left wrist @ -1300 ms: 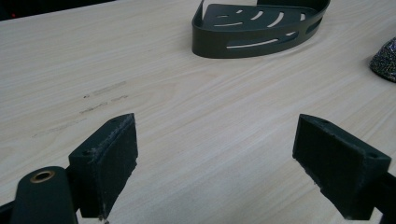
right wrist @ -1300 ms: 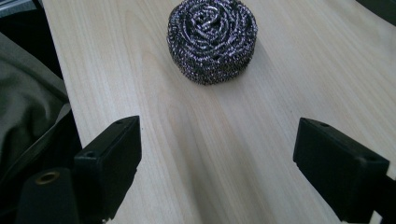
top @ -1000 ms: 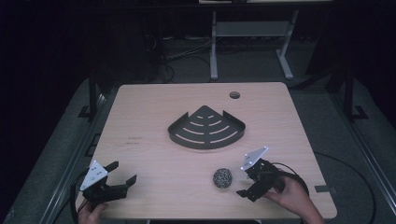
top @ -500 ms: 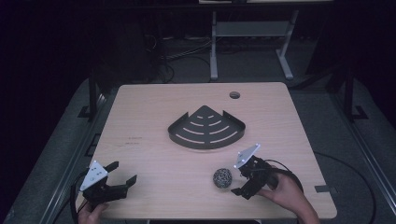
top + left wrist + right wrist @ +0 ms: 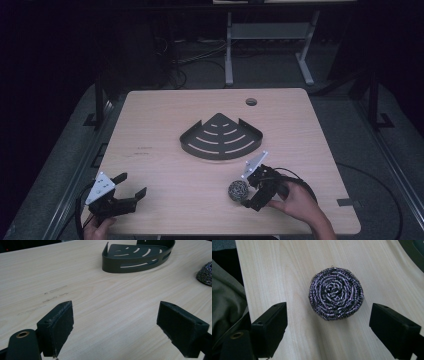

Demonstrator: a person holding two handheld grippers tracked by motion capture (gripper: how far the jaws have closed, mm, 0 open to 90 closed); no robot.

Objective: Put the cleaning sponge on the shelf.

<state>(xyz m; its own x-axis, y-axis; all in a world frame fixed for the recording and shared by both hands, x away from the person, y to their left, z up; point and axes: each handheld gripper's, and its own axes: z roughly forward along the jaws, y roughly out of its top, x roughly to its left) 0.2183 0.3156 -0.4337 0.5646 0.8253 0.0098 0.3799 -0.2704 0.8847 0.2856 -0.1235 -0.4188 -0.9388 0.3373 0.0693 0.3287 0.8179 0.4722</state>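
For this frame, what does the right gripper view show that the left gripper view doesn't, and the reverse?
Right gripper view: the whole steel scourer seen from above, lying on the table just ahead of the right gripper, whose jaws stand wide apart and clear of it; grey cloth at the left edge.

Left gripper view: the dark slotted corner shelf standing farther off, faint marks on the wood, and the open left gripper over bare table.

Both: the light wooden table and the scourer, though the left gripper view catches only its edge at the right.

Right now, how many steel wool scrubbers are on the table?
1. The round grey steel wool scrubber lies on the light wooden table, near its front edge, just ahead of the right gripper.
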